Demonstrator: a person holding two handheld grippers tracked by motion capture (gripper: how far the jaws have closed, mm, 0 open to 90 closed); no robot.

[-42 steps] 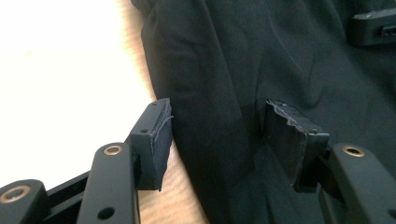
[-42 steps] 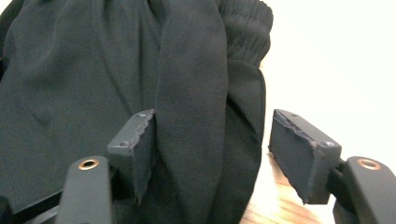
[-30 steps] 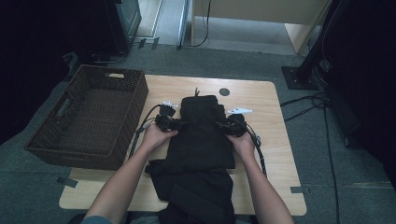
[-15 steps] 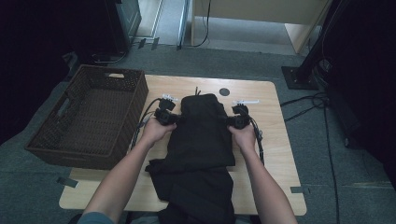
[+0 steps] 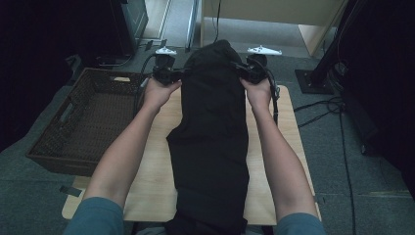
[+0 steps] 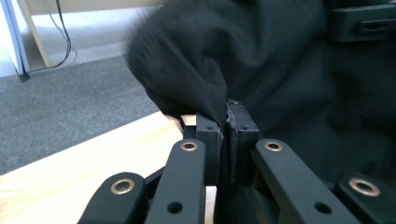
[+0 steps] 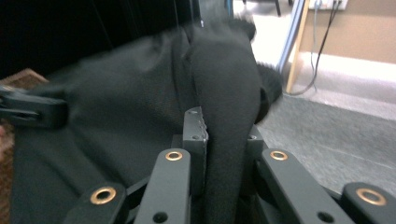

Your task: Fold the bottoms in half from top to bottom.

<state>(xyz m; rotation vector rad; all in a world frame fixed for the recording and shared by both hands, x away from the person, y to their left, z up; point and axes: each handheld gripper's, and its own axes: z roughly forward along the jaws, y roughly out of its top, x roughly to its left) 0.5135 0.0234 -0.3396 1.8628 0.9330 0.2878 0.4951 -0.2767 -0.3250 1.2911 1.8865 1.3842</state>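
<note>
Since the black garment (image 5: 210,132) needed lifting clear of the table (image 5: 156,161), left gripper (image 5: 172,74) and right gripper (image 5: 244,71) were clamped on its edges, top center.

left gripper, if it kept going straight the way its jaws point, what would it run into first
The left gripper is shut on the black garment, so more of that cloth lies straight ahead. Past it, probably the right gripper holding the far edge, though depth is hard to judge.
</note>
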